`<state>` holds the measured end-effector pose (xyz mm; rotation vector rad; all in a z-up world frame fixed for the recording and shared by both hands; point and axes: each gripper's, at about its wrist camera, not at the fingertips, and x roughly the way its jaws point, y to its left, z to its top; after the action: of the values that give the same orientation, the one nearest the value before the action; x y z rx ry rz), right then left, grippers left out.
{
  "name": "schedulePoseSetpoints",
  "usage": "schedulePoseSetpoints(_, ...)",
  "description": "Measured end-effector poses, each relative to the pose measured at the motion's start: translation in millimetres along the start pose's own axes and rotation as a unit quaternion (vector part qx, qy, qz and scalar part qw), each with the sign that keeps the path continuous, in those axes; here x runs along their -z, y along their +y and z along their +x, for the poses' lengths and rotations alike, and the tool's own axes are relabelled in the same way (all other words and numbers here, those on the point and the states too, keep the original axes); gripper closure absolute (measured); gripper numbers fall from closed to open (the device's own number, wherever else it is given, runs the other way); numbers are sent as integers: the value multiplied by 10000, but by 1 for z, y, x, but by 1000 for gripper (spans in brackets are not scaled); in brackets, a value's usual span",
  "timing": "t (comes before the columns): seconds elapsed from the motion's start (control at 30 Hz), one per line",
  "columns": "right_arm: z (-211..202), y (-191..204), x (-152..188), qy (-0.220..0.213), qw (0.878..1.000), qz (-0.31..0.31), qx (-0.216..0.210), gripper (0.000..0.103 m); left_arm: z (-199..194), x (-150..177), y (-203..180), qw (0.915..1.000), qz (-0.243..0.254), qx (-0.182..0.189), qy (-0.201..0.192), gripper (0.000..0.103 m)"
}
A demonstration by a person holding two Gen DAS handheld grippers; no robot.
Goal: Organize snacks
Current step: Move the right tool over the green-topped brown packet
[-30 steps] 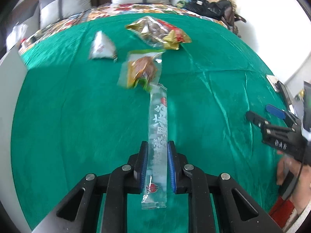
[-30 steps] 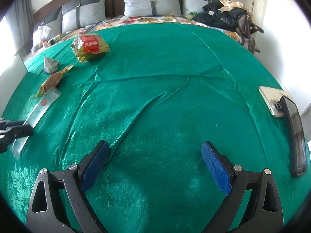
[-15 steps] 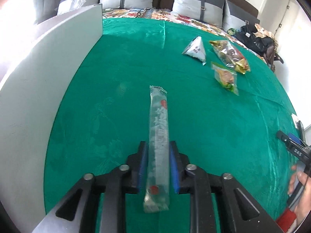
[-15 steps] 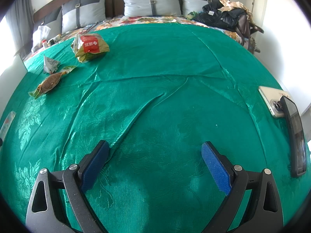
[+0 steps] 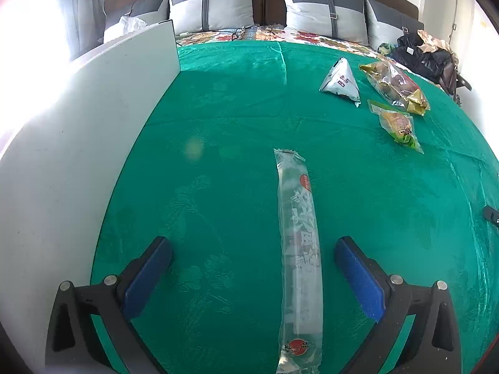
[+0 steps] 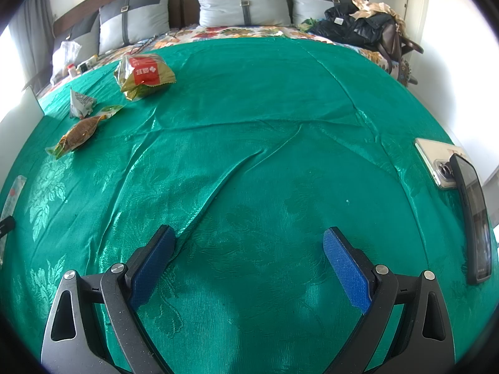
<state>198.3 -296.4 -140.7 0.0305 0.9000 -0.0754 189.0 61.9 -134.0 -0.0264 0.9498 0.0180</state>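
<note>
Green shiny cloth (image 5: 237, 131) is covering the bed, w/ grey pillows (image 5: 218, 3) sitting at the far end and a white board (image 5: 78, 131) standing along the left side.

Left hand-held gripper (image 5: 253, 268) is opening, its blue pads (image 5: 146, 275) standing wide apart. A long clear snack stick pack (image 5: 298, 255) is lying flat on the cloth between them, closer to the right pad but not touching it. Its far end is pointing toward the pillows.

Farther back on the right, 3 more snacks are lying close together: a silver triangle pack (image 5: 340, 80), a gold and red bag (image 5: 396, 88) & a small green pack w/ something brown inside (image 5: 397, 124).

Right hand-held gripper (image 6: 249, 268) is hanging over bare cloth w/ its pads wide apart and nothing between them. In its view the same snacks are sitting far left, and the stick pack is just showing at the left edge. Two phones (image 6: 443, 162) are lying at the right edge of the bed, one overlapping the other.
</note>
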Motion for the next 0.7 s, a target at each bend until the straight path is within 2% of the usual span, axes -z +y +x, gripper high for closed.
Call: schedulePoseSetpoints(0.7, 0, -1, 1, -5, 10000, 14, -35, 5, 0, 0, 1, 10000, 1, 4, -9, 0)
